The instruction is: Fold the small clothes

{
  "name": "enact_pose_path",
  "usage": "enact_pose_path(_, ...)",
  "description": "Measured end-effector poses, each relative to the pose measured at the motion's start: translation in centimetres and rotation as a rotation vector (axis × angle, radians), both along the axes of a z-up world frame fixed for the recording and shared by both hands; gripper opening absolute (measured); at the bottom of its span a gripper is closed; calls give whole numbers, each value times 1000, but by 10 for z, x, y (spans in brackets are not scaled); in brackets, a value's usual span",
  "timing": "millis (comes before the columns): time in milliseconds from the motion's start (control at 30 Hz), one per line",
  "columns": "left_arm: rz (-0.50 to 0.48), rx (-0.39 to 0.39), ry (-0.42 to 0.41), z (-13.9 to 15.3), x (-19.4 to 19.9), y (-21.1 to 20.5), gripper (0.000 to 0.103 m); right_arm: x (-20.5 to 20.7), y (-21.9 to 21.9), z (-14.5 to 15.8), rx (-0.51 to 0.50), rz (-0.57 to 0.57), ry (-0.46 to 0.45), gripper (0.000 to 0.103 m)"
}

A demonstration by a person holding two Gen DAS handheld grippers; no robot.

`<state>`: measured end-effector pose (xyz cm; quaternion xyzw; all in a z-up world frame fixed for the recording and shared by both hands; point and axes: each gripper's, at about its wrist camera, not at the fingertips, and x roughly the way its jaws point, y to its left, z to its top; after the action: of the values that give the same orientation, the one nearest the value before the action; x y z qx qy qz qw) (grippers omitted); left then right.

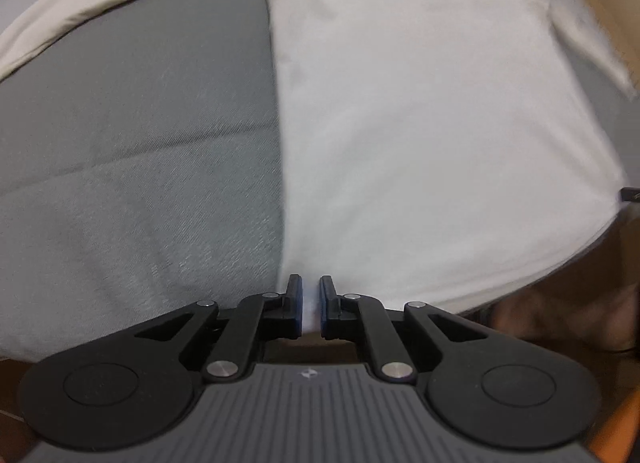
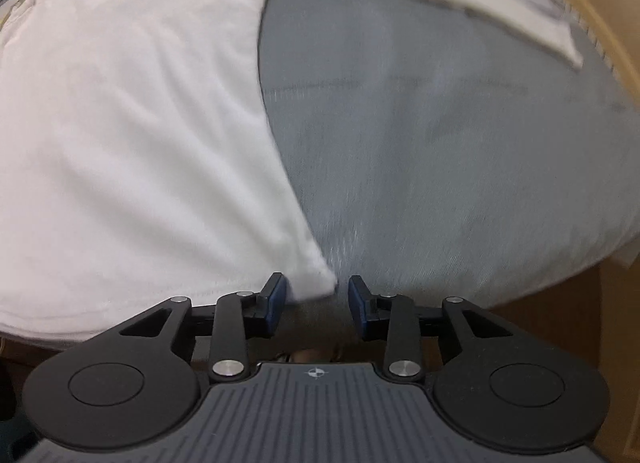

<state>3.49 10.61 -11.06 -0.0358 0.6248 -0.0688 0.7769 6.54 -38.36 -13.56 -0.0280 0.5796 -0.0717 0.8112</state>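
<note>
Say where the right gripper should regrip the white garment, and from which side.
Take the near right corner of the white garment. It tapers to a point lying flat on the grey cloth, between the right gripper's open pads. Come steeply from above, at the near edge. The left gripper already pinches the other near corner.

White garment (image 1: 420, 123) on plain grey cloth (image 1: 140, 123).

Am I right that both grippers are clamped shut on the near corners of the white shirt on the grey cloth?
Not quite: only the left gripper pinches the white shirt. In the right wrist view, the right gripper stands open, the shirt's corner lying loose between its fingers on the grey cloth.
</note>
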Motion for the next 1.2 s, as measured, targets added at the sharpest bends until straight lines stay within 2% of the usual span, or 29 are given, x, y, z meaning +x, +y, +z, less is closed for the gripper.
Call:
enact_pose_path(100, 35, -26, -98, 21, -1, 6, 12, 0, -8, 42, 53, -29, -157, 37)
enact_pose_path(133, 49, -23, -123, 26, -1, 7, 18, 1, -10, 60, 71, -27, -218, 38)
enact_pose_path(167, 62, -16, -144, 28, 2, 8, 23, 0, -10, 78, 84, -18, -280, 43)
enact_pose_path(200, 72, -8, -163, 29, 5, 10, 25, 8, -14, 92, 89, 0, -335, 52)
enact_pose_path(267, 88, 8, -191, 30, 9, 7, 27, 5, -13, 117, 74, 53, -431, 60)
enact_pose_path(333, 99, 20, -209, 31, 12, 4, 30, -2, -10, 131, 48, 106, -516, 63)
enact_pose_path(400, 107, 18, -220, 30, 17, 3, 30, -9, -13, 131, 24, 106, -584, 63)
enact_pose_path(500, 131, 12, -237, 32, 21, 9, 33, -8, -12, 129, 50, 39, -622, 63)
enact_pose_path(633, 163, 34, -257, 32, 27, 10, 37, -11, 12, 125, -26, 100, -634, 63)
enact_pose_path(700, 188, 60, -302, 36, 29, 11, 42, -5, 26, 120, -47, 146, -627, 63)
enact_pose_path(767, 221, 110, -387, 44, 31, 12, 56, -1, 32, 117, -52, 166, -615, 63)
enact_pose_path(833, 247, 165, -438, 54, 39, 15, 63, 3, 35, 117, -51, 166, -609, 63)
enact_pose_path(933, 314, 166, -493, 72, 63, 35, 63, 7, 34, 117, -32, 141, -612, 63)
enact_pose_path(1033, 419, 127, -557, 87, 90, 68, 63, 12, 33, 116, -18, 113, -623, 63)
enact_pose_path(1133, 489, 91, -576, 84, 113, 106, 60, 17, 31, 114, 2, 74, -621, 63)
enact_pose_path(1200, 517, 51, -580, 68, 118, 132, 55, 20, 31, 112, 25, 61, -612, 63)
